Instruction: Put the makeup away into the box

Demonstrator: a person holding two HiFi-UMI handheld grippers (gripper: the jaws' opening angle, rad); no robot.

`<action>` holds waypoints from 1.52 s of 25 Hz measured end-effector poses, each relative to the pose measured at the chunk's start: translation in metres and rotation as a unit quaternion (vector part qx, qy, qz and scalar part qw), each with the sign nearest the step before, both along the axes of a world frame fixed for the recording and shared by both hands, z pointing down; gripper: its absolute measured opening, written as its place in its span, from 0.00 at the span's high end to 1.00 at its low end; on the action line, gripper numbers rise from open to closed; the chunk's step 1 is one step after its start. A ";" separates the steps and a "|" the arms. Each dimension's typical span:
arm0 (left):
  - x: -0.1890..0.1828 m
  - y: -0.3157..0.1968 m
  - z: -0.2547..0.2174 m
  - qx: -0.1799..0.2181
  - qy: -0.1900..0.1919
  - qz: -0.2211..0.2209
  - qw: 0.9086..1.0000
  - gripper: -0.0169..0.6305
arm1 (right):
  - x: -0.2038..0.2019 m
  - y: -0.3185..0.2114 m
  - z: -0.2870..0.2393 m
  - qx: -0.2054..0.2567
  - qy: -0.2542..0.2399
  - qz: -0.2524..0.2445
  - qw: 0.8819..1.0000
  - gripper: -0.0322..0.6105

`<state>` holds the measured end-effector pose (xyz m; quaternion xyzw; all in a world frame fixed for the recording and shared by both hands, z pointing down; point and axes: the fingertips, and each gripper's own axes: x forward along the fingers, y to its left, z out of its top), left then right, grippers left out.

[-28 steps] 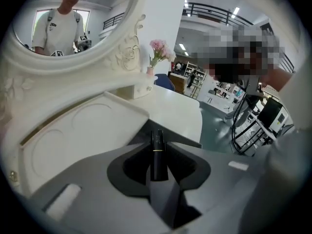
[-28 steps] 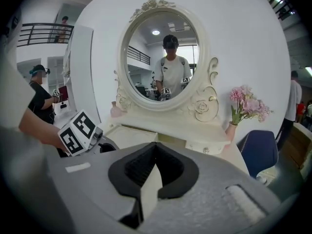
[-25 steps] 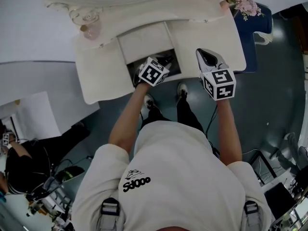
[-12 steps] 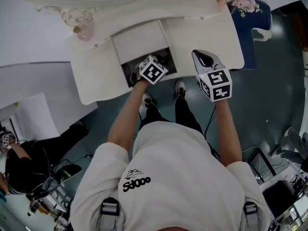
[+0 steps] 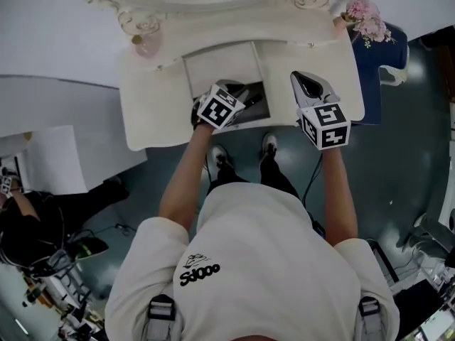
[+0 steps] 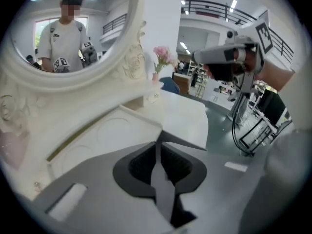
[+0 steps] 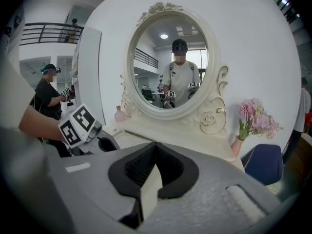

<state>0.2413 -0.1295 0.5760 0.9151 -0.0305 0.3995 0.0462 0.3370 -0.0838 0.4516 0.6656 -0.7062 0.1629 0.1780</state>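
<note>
The box is an open compartment (image 5: 257,102) in the middle of the cream dressing table (image 5: 153,112), with its lid (image 5: 224,66) raised behind it. My left gripper (image 5: 242,95) hovers over the compartment's front left edge. Its jaws (image 6: 157,147) are closing to a thin slit with nothing between them. My right gripper (image 5: 303,78) hangs over the tabletop right of the compartment, shut (image 7: 155,147) and empty. A pink bottle (image 5: 146,46) stands at the table's back left. What lies inside the dark compartment is hidden.
An oval mirror (image 7: 168,65) in a carved frame rises at the table's back. A vase of pink flowers (image 5: 362,11) stands at the back right corner, with a blue chair (image 5: 380,55) beyond it. Another person (image 7: 46,99) stands off to the left.
My left gripper has drawn back from over the compartment toward its front left edge. The right gripper has kept its place over the tabletop. The head view has shifted slightly.
</note>
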 end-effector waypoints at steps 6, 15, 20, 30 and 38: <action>-0.018 -0.054 -0.105 0.005 0.165 -0.095 0.982 0.95 | -0.004 -0.026 -0.048 0.041 0.036 -0.029 0.998 0.95; -0.064 -0.104 -0.261 0.188 0.273 -0.151 0.932 0.95 | -0.030 -0.071 -0.146 0.133 0.082 -0.069 0.985 0.95; -0.088 -0.110 -0.310 0.213 0.311 -0.171 0.911 0.95 | -0.052 -0.082 -0.182 0.163 0.099 -0.097 0.977 0.95; -0.114 -0.106 -0.359 0.255 0.340 -0.172 0.889 0.95 | -0.080 -0.089 -0.230 0.213 0.111 -0.116 0.964 0.95; -0.114 -0.101 -0.369 0.267 0.339 -0.158 0.888 0.95 | -0.084 -0.091 -0.235 0.212 0.118 -0.118 0.963 0.95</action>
